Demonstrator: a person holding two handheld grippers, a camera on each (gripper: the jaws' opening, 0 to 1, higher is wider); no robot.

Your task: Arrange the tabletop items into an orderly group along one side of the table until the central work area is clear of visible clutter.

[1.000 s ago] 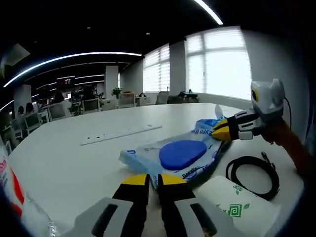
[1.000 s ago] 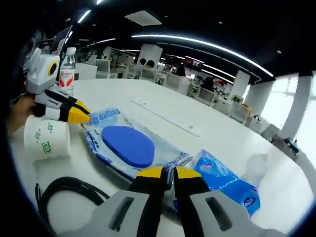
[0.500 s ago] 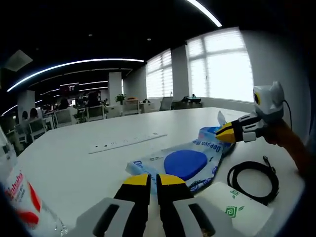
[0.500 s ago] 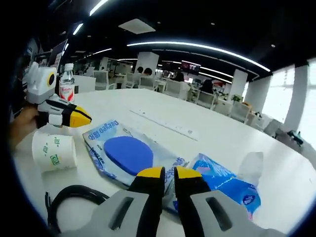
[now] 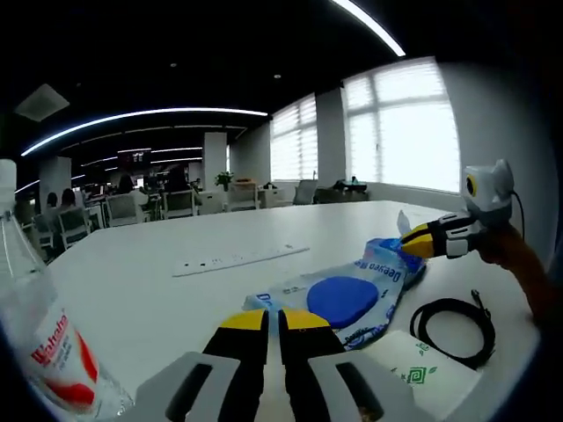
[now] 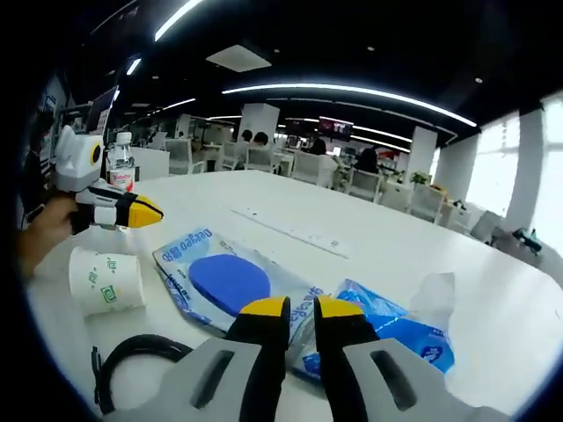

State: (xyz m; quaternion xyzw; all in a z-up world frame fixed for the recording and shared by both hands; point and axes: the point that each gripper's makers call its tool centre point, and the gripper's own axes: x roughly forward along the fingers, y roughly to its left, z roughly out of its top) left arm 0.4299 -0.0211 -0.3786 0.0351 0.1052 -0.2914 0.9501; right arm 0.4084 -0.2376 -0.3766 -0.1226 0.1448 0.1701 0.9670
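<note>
Nearest us in the left gripper view, our left claw [image 5: 264, 321] hangs above the white counter [image 5: 149, 281], yellow tips pressed together on nothing. A paper cup [image 5: 420, 374] lies on its side just to its right and a water bottle [image 5: 44, 343] stands at the left edge. Beyond the tips lies a clear packet [image 5: 339, 294] with a blue oval inside, a coiled black cable [image 5: 453, 325] beside it. Farther on, our right claw [image 5: 422, 243], tips together and holding nothing, hovers by a blue wipes pack [image 5: 387, 253]. A long power strip [image 5: 237, 258] lies mid-counter.

In the right gripper view, the right claw [image 6: 302, 309] sits above the packet [image 6: 224, 281], the pack [image 6: 396, 330] to the right, the cable [image 6: 141, 360] and cup [image 6: 106, 280] to the left.
</note>
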